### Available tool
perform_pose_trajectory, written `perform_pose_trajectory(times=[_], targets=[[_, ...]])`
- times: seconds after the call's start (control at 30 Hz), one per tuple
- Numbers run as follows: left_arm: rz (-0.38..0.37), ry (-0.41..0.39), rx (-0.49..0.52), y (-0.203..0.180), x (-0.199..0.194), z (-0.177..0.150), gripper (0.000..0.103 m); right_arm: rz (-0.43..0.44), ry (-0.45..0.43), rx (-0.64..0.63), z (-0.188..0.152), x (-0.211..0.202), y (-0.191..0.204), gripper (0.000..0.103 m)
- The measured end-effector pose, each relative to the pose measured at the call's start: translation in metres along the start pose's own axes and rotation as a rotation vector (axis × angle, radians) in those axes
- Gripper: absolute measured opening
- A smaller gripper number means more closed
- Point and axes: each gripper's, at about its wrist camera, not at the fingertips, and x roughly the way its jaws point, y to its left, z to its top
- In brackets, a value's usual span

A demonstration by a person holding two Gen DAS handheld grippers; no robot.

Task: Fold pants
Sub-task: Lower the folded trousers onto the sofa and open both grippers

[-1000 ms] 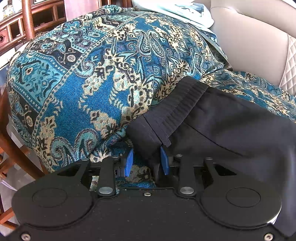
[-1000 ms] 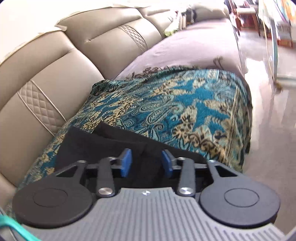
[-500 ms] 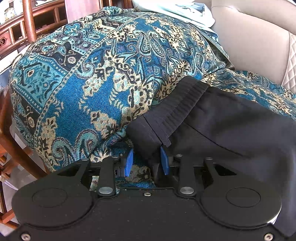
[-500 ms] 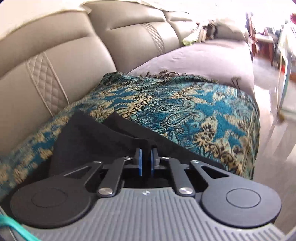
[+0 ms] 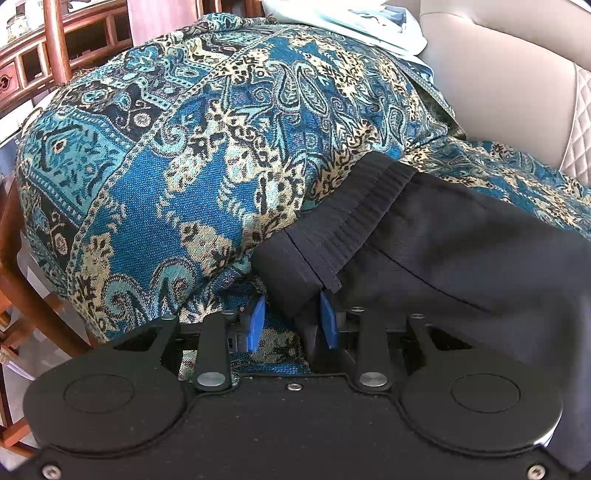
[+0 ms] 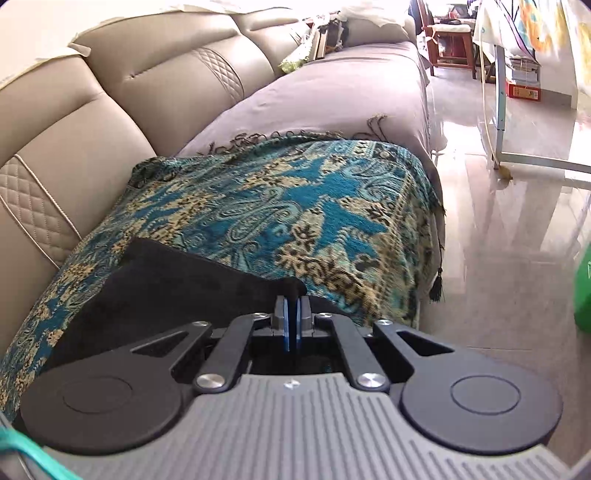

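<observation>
**On the sofa: pants down flat, right gripper pinching the leg end**

On the patterned blue throw covering the sofa seat, I have the black pants lying spread out. From the left wrist view the ribbed waistband runs diagonally, its near corner hanging down between my blue pads.

Left gripper: jaws wide apart. Waistband corner sits in the gap, against the right pad; left pad clear of it with throw fabric showing between. Not clamped.

Right gripper: jaws nearly closed, pinching a small raised fold of the black fabric at the pants' far end. Cloth peaks up just above the pads; the rest slopes back down flat toward the sofa back.

Pants sit near the front edge of the seat, on the throw throughout. Throw drapes over the seat front, tassel hanging at its corner. Glossy tile floor to the right. Wooden chair beyond the throw in the left view, pale cloth piled at top.
</observation>
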Motion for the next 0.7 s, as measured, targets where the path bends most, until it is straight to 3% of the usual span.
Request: perform_pose_trajectory(times=[0.23, 0.27, 0.33, 0.4, 0.43, 0.53, 0.7], targets=[[0.007, 0.007, -0.004, -0.003, -0.002, 0.000, 0.032, -0.077, -0.024, -0.121, -0.007, -0.003, 0.015, 0.008], [0.010, 0.005, 0.000, -0.004, -0.002, 0.000, 0.032, -0.089, -0.026, -0.140, -0.008, -0.003, 0.018, 0.016], [0.022, -0.006, 0.024, -0.007, -0.004, 0.000, 0.032, -0.125, -0.053, -0.206, -0.010, -0.007, 0.030, 0.042], [0.033, -0.027, 0.057, -0.010, -0.009, -0.001, 0.039, -0.128, -0.100, -0.250, -0.012, -0.016, 0.041, 0.050], [0.025, -0.036, 0.072, -0.011, -0.012, -0.002, 0.047, -0.118, -0.124, -0.273, -0.014, -0.021, 0.048, 0.060], [-0.028, -0.073, 0.071, -0.009, -0.028, -0.005, 0.055, -0.034, -0.192, -0.339, -0.025, -0.041, 0.073, 0.067], [-0.073, -0.176, 0.080, -0.013, -0.062, -0.001, 0.060, 0.258, -0.208, -0.476, -0.067, -0.075, 0.127, 0.073]])
